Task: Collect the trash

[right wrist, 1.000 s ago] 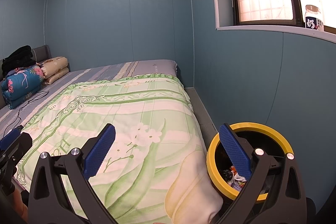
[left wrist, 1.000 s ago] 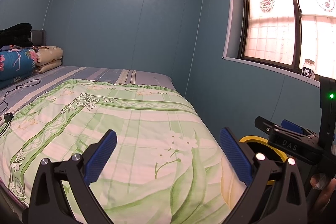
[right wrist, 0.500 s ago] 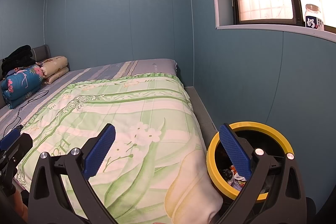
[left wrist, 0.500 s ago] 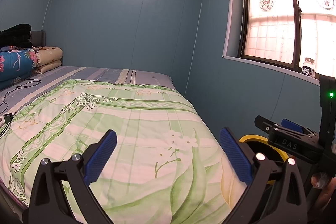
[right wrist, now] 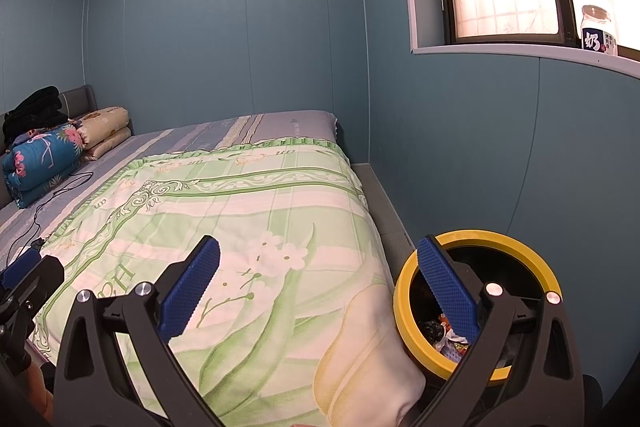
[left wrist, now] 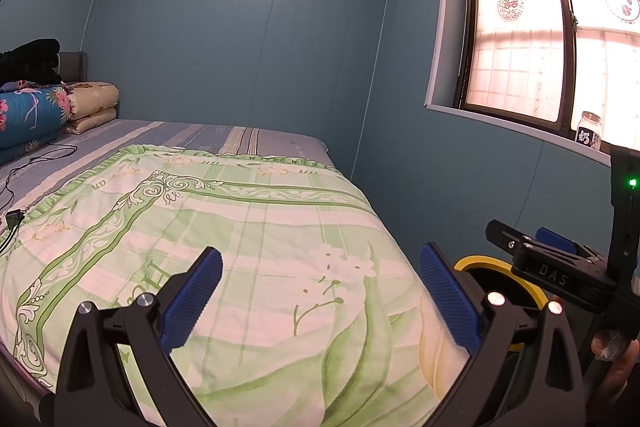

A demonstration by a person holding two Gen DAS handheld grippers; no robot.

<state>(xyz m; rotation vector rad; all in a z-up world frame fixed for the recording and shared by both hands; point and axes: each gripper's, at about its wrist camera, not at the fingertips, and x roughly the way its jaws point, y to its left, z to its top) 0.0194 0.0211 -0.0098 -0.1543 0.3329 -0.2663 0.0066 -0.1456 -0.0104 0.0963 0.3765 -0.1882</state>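
Note:
A black trash bin with a yellow rim point(right wrist: 476, 239) stands on the floor between the bed and the blue wall; wrappers point(right wrist: 448, 341) lie inside it. The bin's rim also shows in the left wrist view point(left wrist: 478, 261), partly behind the right gripper's body. My right gripper point(right wrist: 320, 281) is open and empty, held above the bed's near corner with its right finger over the bin. My left gripper point(left wrist: 322, 287) is open and empty above the green floral quilt point(left wrist: 248, 239). No loose trash shows on the quilt.
Folded blankets point(right wrist: 44, 151) and black clothing point(right wrist: 36, 109) lie at the headboard. A black cable point(left wrist: 24, 167) runs over the left of the bed. A labelled jar point(right wrist: 598, 31) stands on the window sill. A narrow grey ledge point(right wrist: 384, 199) runs along the wall.

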